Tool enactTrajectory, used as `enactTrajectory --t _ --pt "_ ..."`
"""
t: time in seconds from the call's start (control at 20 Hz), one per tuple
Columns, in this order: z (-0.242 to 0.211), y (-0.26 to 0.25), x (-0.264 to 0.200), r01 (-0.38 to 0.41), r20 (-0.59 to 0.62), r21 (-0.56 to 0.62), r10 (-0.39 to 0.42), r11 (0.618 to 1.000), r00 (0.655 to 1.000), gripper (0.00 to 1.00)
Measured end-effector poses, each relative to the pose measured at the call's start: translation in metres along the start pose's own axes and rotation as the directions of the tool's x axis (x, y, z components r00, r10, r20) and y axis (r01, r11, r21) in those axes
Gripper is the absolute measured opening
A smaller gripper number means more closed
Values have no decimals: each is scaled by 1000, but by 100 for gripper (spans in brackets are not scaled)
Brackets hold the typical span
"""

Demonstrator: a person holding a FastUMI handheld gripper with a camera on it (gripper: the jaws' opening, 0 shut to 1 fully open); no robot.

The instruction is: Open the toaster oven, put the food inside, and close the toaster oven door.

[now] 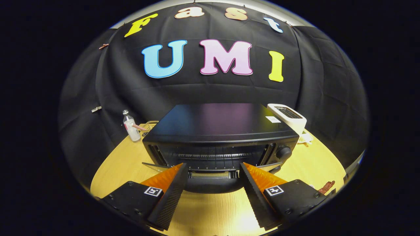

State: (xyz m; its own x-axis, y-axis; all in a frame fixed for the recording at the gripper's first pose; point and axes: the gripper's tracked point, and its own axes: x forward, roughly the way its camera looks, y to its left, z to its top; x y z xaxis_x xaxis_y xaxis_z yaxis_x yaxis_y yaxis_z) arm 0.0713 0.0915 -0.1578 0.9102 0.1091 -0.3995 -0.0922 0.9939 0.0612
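A black toaster oven (216, 137) sits at the centre of the frame on a wooden surface (210, 209), its door (210, 180) dropped open toward the camera. The tool (213, 172) hovers at the door's front edge, fingers spread wide and gripping nothing. A brownish item, possibly the food (326, 187), lies at the lower right. Fetching it likely comes next: approach low and square, closing gently to avoid crushing it.

The gripper (213, 170) is held level — fingers (170, 193) spread wide apart, gripping nothing.
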Motion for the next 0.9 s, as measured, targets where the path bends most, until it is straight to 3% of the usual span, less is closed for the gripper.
enactTrajectory --t 0.45,0.9 --pt "-43 -1 -24 -6 -53 -20 5 1000 999 97" --pt "-117 -5 -36 -43 -222 -38 33 998 974 97"
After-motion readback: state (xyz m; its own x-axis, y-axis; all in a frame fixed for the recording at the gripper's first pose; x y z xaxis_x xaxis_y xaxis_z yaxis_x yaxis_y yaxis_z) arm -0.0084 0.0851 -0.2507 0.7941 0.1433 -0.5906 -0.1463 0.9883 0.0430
